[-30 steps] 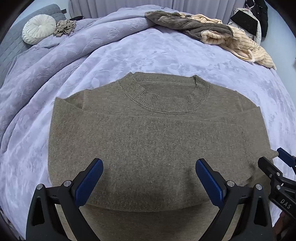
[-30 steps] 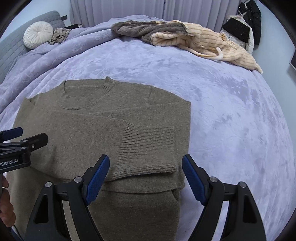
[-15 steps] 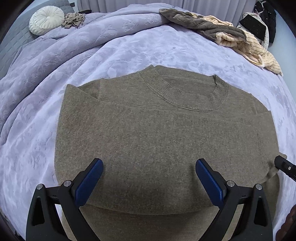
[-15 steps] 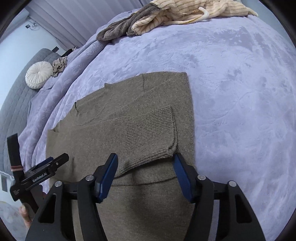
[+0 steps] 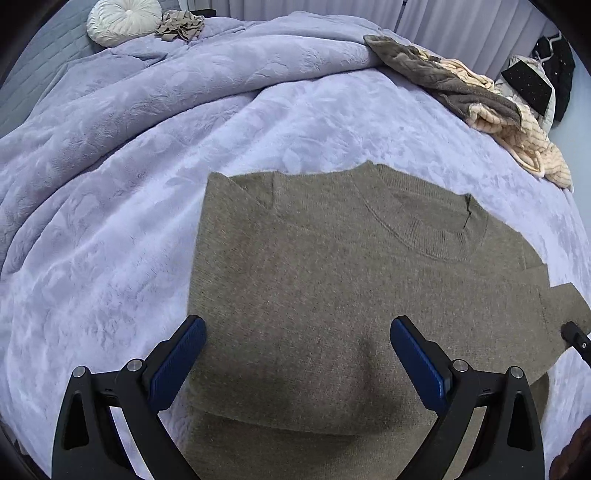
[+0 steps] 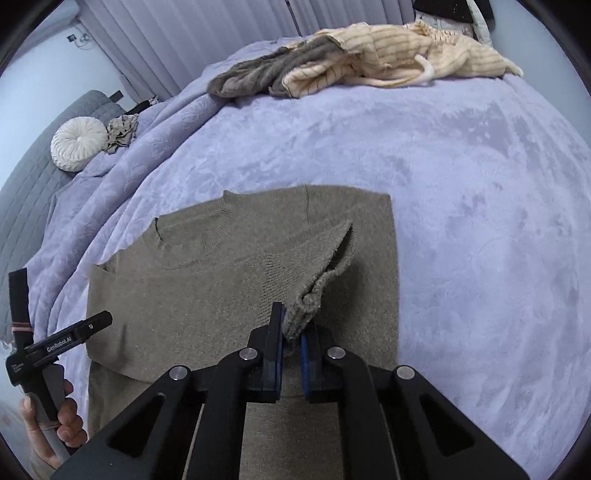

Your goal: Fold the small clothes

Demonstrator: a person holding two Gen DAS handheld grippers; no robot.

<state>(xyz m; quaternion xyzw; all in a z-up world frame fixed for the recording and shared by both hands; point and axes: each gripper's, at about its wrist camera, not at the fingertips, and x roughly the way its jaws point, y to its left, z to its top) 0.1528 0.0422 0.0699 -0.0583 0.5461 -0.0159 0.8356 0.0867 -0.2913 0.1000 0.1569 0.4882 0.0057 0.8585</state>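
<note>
My bed (image 5: 295, 122) carries a lilac blanket (image 5: 110, 229). Directly on it lie an olive sweater (image 5: 332, 288), a heap of clothes (image 6: 351, 66) at the far edge, and a round white cushion (image 5: 122, 18).

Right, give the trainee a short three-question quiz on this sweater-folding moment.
1. True or false: the right gripper is shut on the sweater's ribbed cuff.
2. How do the left gripper's jaws stand? A) clamped on the collar B) open over the olive sweater C) holding the round white cushion
3. Fill in: the sweater lies on a ____ bedspread.

Key: 1 true; 2 B; 3 lilac.
</note>
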